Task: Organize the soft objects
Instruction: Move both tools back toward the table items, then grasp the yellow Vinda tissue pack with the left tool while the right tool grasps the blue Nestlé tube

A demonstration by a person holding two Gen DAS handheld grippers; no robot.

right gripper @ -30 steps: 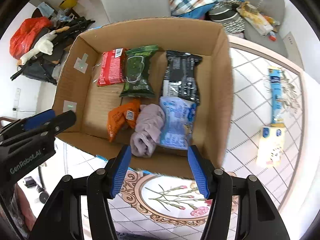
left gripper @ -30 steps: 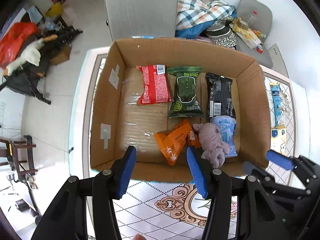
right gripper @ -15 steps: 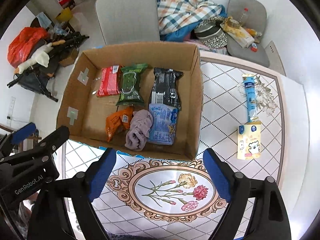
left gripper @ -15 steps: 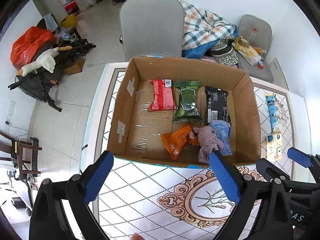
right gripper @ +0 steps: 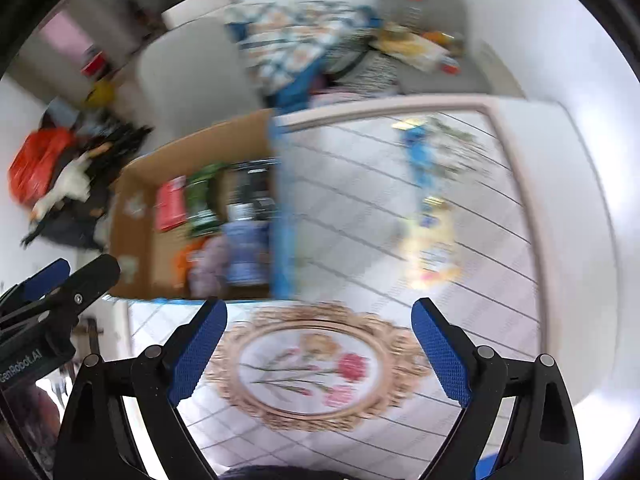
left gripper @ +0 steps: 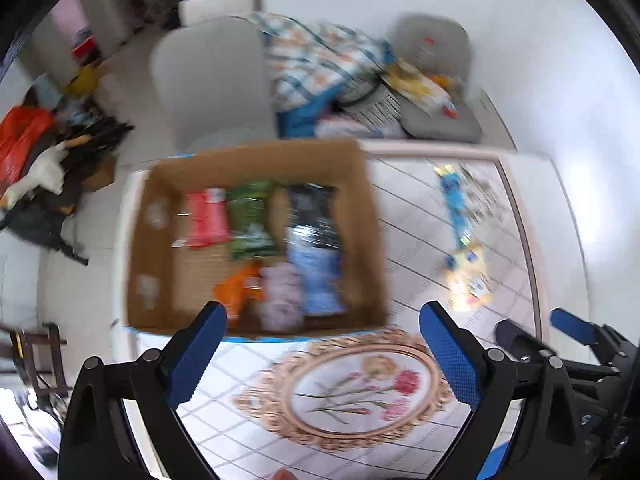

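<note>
Both frames are blurred, so small details cannot be read. Your left tool (left gripper: 323, 360) stands wide open above the bench (left gripper: 420, 216), with nothing between its blue pads (left gripper: 198, 354). Your right tool (right gripper: 319, 354) is also spread wide and holds nothing. Both hang over the oval flower picture (right gripper: 308, 364) on the bench top.

The cardboard box (left gripper: 360, 160) sits on the left part of the bench. Inside it, along the far side, lie a red packet (left gripper: 206, 220), a green packet (left gripper: 250, 220) and a black packet (left gripper: 314, 212) in one row. Nearer to you are an orange packet (left gripper: 236, 288), a pale purple soft cloth (left gripper: 280, 292) and a light blue packet (left gripper: 318, 276), touching each other.

Outside the box, on the right part of the bench, a blue tube (right gripper: 420, 156) lies next to a yellow packet (right gripper: 434, 240), well apart from the box.
</note>
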